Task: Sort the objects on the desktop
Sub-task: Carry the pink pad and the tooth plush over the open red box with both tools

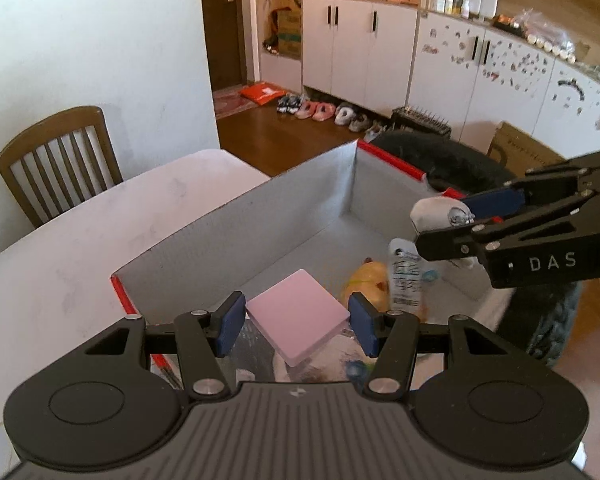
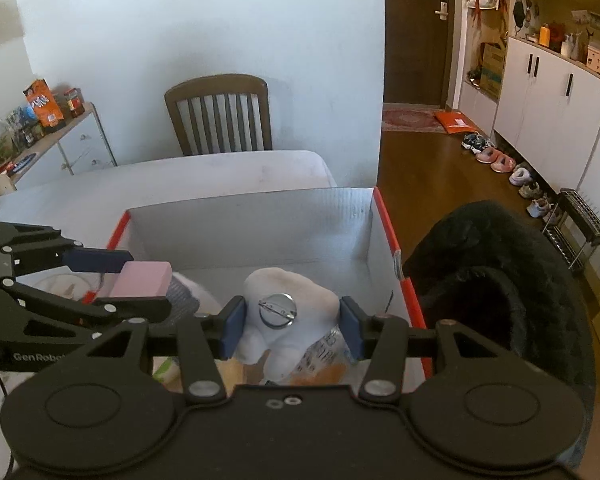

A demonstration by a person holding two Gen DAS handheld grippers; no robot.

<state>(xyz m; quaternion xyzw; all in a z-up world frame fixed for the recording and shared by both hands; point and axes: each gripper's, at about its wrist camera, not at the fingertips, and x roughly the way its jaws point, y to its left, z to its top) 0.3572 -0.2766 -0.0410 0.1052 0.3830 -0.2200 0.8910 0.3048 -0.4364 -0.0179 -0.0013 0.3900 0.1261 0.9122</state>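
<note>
My left gripper (image 1: pixel 297 322) is shut on a flat pink block (image 1: pixel 298 316) and holds it over the near end of a grey cardboard box with red edges (image 1: pixel 300 200). In the right wrist view the left gripper (image 2: pixel 132 282) shows at the left with the pink block (image 2: pixel 142 279) between its fingers. My right gripper (image 2: pixel 292 326) is shut on a white tooth-shaped plush with a metal pin badge (image 2: pixel 280 320), over the box (image 2: pixel 260 232). It also shows in the left wrist view (image 1: pixel 446 220), at the right, holding the plush (image 1: pixel 436 212).
Inside the box lie a yellow item (image 1: pixel 366 286) and a white printed packet (image 1: pixel 404 280). The box stands on a white table (image 1: pixel 80 248). A wooden chair (image 2: pixel 220 116) stands behind it. A black coat (image 2: pixel 500 288) hangs right of the box.
</note>
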